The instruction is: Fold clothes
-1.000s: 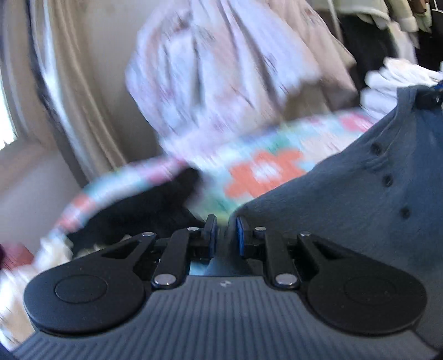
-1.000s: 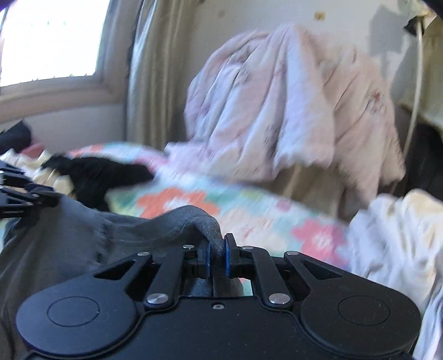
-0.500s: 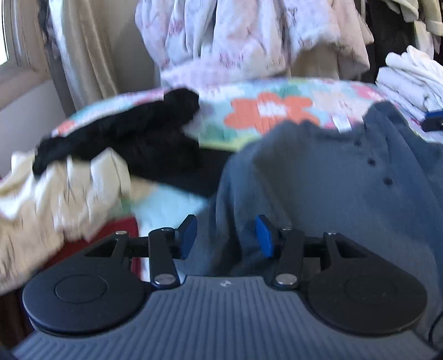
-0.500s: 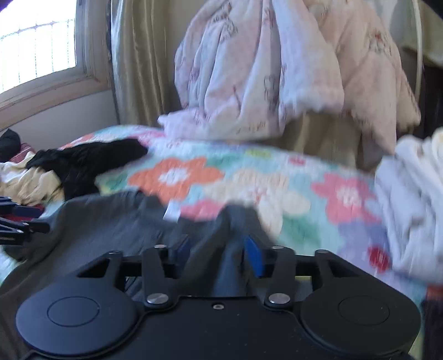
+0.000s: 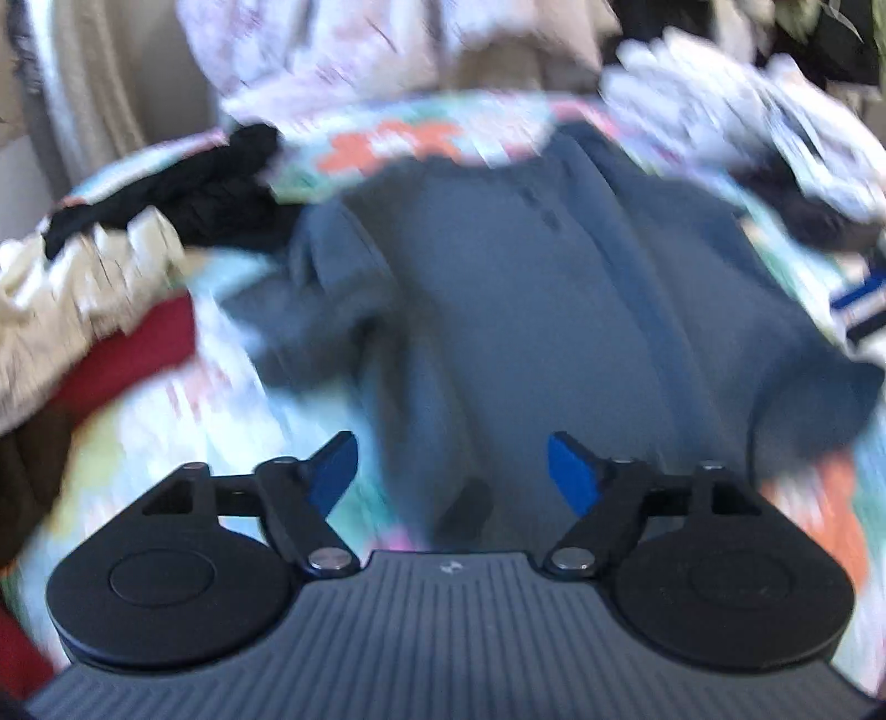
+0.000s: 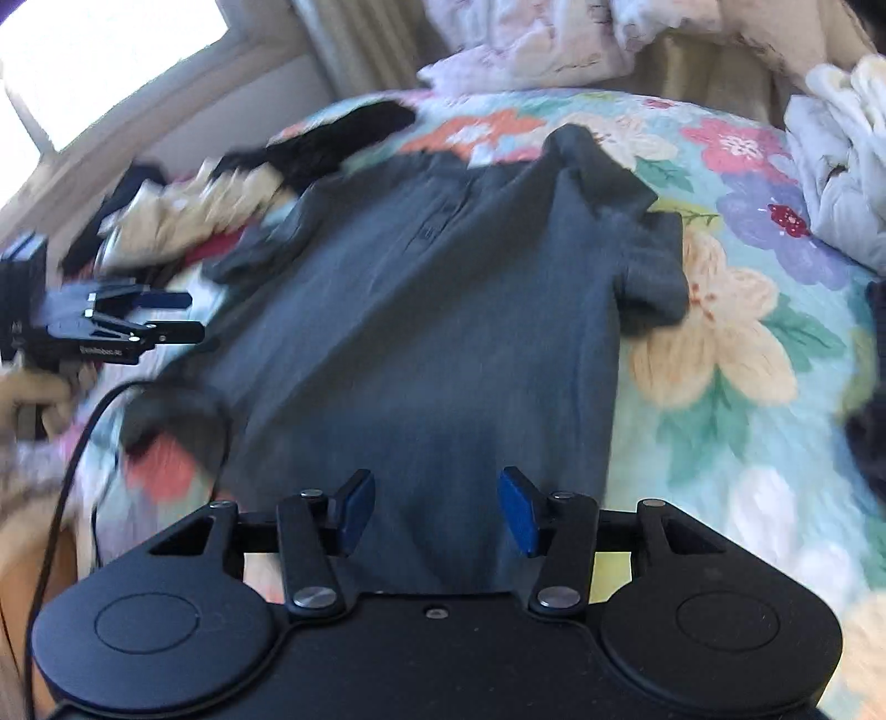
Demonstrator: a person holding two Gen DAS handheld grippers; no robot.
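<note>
A grey-blue polo shirt (image 6: pixel 443 310) lies spread face up on the flowered bedspread (image 6: pixel 736 354), collar at the far end, hem near me. It also shows in the left wrist view (image 5: pixel 531 299). My right gripper (image 6: pixel 437 509) is open and empty above the shirt's hem. My left gripper (image 5: pixel 451 479) is open and empty above the shirt's lower left part. The left gripper also shows in the right wrist view (image 6: pixel 160 315), at the shirt's left edge.
A black garment (image 6: pixel 338 138) and a cream garment (image 6: pixel 194 205) lie left of the shirt, with red cloth (image 5: pixel 127 354) beneath. White folded clothes (image 6: pixel 841 160) are piled at the right. A pink quilt (image 6: pixel 542 39) hangs behind the bed. A black cable (image 6: pixel 72 471) runs at the left.
Both grippers were shut on the shirt's shoulders, then opened and let it drop flat on the bed. Both have pulled back toward the hem and now stand wide open.
</note>
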